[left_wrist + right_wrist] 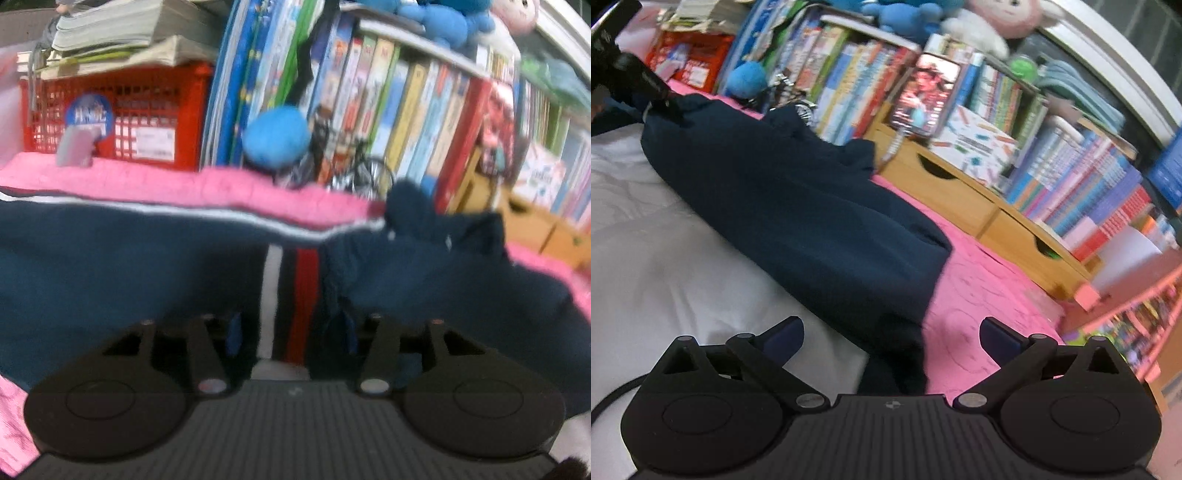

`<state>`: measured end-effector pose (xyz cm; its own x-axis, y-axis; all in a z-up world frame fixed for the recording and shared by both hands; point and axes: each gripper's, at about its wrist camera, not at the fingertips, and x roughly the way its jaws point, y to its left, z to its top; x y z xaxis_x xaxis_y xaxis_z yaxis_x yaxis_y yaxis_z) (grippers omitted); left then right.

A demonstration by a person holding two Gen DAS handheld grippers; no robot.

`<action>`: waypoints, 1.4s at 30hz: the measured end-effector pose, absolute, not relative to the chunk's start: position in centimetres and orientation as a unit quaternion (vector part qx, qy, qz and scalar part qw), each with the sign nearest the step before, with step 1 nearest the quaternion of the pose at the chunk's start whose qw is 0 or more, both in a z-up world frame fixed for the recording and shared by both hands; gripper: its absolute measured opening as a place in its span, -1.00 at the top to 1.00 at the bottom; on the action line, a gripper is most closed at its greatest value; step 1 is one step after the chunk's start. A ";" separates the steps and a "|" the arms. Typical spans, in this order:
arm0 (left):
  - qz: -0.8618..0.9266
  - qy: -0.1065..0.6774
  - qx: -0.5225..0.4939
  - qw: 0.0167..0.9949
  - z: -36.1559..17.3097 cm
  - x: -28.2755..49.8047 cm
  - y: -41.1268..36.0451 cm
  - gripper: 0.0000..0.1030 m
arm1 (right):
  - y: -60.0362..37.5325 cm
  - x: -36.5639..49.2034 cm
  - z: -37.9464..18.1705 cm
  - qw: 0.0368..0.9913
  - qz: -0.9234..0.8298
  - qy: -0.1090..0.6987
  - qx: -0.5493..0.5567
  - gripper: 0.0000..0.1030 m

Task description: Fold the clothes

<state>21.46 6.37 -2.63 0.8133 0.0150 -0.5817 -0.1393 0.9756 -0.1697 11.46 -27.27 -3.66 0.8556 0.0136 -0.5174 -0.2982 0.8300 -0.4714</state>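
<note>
A navy garment (110, 266) with white and red stripes lies across a pink blanket (221, 192). My left gripper (291, 332) is sunk into it: the striped cloth fills the gap between the blue pads (234, 332), and the jaws stand shut on it. In the right wrist view the same garment (798, 206) stretches from the far left towards me, and the left gripper (670, 105) grips its far end. My right gripper (892, 339) stands open over the garment's near end. Its pads (783, 339) are well apart and touch nothing.
A white sheet (665, 258) lies left of the garment and the pink blanket (990, 295) right of it. Behind stand a red crate (147, 110), packed bookshelves (406, 110), a blue plush ball (277, 136), wooden drawers (960, 199) and a propped phone (925, 96).
</note>
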 end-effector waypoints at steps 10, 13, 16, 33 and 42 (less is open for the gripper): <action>0.046 0.314 -0.067 0.946 -2.8 21.4 5.5 -0.14 | -26.8 16.0 -4.2 0.923 0.029 0.278 -0.264 -0.99; 0.044 0.315 -0.064 0.946 -2.9 21.5 5.4 -0.19 | -28.5 16.3 -4.3 0.926 -0.004 0.277 -0.256 -0.99; 0.041 0.315 -0.066 0.946 -2.9 21.5 5.5 -0.23 | -30.4 16.1 -4.2 0.929 -0.021 0.280 -0.240 -0.99; 0.033 0.319 -0.061 0.945 -2.9 21.6 5.2 -0.39 | -29.3 13.5 -3.6 0.930 0.013 0.248 -0.271 -0.99; 0.023 0.320 -0.065 0.945 -2.9 21.7 5.2 -0.52 | -33.2 14.0 -3.5 0.930 -0.060 0.284 -0.228 -0.94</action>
